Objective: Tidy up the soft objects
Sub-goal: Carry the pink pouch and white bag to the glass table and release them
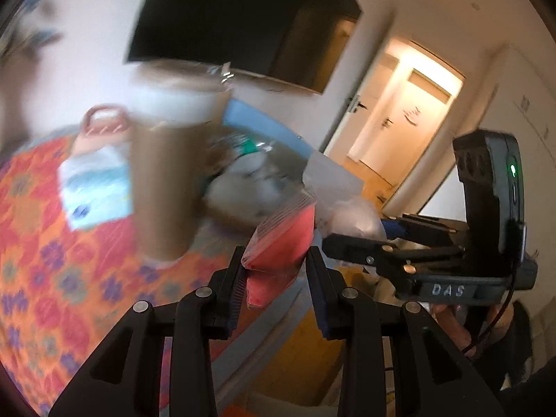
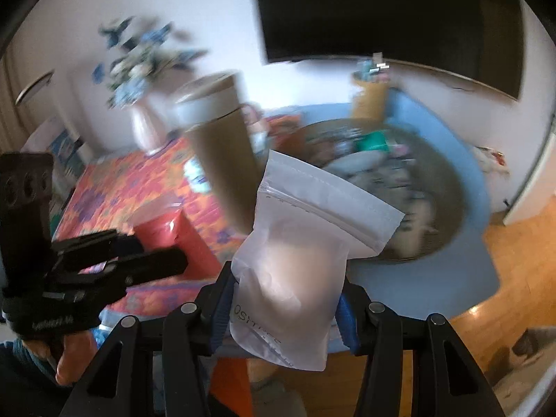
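Observation:
In the left wrist view my left gripper (image 1: 277, 264) is shut on a small red zip bag (image 1: 281, 239), held in the air over the table's edge. My right gripper (image 2: 286, 278) is shut on a white stand-up pouch (image 2: 299, 253) with a zip top, which fills the gap between its fingers. Each gripper also shows in the other's view: the right gripper (image 1: 358, 234) with the pale pouch (image 1: 351, 213) at the right, and the left gripper (image 2: 153, 248) with the red bag (image 2: 166, 229) at the left. Both views are blurred by motion.
A tall brown cup with a white lid (image 1: 170, 173) stands on the orange floral tablecloth (image 1: 52, 260). Behind it lie a pale blue packet (image 1: 93, 187) and a round basket (image 2: 427, 191) of soft items on a blue surface. A white vase of flowers (image 2: 146, 125) stands near the wall.

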The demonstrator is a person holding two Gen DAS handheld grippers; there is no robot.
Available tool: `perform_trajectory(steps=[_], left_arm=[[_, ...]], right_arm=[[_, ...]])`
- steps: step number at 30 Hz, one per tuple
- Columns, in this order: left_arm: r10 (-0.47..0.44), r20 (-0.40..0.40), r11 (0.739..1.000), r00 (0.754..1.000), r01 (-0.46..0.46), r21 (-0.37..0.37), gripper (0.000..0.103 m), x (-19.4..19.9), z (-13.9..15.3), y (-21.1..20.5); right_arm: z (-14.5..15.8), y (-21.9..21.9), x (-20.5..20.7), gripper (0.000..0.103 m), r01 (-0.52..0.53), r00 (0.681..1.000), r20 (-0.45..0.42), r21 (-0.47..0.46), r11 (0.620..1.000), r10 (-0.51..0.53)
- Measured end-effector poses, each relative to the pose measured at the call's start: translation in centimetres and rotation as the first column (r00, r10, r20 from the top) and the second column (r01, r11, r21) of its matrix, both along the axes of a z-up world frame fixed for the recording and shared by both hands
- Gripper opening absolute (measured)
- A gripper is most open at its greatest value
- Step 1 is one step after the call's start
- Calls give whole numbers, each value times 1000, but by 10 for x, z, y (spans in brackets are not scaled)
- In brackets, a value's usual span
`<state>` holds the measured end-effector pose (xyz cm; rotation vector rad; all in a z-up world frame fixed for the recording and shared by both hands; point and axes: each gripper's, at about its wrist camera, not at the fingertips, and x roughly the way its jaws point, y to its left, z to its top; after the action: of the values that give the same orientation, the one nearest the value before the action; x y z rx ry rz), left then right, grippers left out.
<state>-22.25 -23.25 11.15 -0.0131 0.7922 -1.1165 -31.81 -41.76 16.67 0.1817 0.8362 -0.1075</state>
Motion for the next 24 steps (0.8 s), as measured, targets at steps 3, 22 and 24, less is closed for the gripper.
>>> perform_trajectory(steps=[3,22,24], left_arm=[[-37,65,999,997,36,16,31,-10,13,-34],[301,393,896,869,-398,195,31,42,14,-192],[317,404,885,858,-421,199,32,52,9,-193]], right_arm=[[9,-29,0,50,74,997,29,-2,997,-74],[-25,-187,155,52,182,981,-87,117,976,-172],[-30,-199,157,59,199,979,-77,156,968,-189]])
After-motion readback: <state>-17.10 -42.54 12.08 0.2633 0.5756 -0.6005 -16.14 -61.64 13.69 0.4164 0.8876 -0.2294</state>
